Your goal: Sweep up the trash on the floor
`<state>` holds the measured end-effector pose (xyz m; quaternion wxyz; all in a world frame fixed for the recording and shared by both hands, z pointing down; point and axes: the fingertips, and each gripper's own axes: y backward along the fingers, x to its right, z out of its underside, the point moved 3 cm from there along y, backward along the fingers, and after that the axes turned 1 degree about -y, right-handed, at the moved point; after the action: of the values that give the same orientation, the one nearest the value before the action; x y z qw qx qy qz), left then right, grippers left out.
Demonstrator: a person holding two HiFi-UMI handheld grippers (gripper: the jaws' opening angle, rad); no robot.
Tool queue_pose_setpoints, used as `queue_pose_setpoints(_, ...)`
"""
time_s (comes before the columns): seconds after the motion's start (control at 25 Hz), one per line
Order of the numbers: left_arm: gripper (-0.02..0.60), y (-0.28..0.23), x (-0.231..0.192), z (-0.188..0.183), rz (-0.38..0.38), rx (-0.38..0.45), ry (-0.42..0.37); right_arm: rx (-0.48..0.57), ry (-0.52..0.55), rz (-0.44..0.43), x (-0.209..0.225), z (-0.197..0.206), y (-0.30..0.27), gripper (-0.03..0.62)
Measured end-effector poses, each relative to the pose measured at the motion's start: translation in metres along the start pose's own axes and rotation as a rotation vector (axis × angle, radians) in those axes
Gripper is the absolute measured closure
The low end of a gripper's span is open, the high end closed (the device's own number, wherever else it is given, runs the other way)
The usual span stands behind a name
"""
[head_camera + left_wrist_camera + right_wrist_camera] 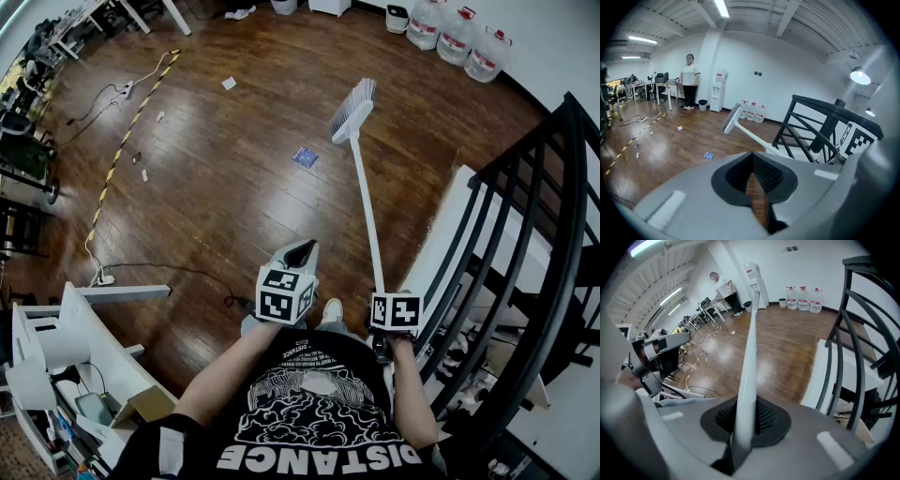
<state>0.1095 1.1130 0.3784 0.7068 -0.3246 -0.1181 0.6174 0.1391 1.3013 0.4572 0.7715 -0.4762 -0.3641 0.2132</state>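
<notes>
Grips the broom (pixel 366 202) by the end of its white pole in the clamped right tool (pixel 745 416), brush head out near the blue wrapper (pixel 306 157) on the floor (pixel 216 216). Carries the left tool (pixel 752 176) closed, empty. Probably light, stiff, prone to twisting: best steadied midway along the pole.

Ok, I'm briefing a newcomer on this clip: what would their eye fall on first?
The long white broom, shut in the right hand-held gripper, with its bristle head out over the dark wooden floor. Just left of that head lies a small blue scrap of trash, and a black stair railing fills the right edge of the head view.
</notes>
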Motion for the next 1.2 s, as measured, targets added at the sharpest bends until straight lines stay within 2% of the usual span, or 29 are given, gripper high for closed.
queue_pose_setpoints(0.28, 0.577, -0.012, -0.05, -0.008, -0.017, 0.002, 0.043, -0.073, -0.023, -0.001, -0.013, -0.024, -0.038, 0.562)
queue_pose_setpoints(0.6, 0.577, -0.038, -0.143, -0.031, -0.04, -0.005, 0.102, -0.156, -0.041, 0.031, -0.034, -0.083, -0.098, 0.562)
queue_pose_setpoints(1.2, 0.577, -0.058, -0.297, -0.078, -0.028, 0.008, 0.179, -0.346, -0.066, 0.144, -0.083, -0.17, -0.174, 0.562)
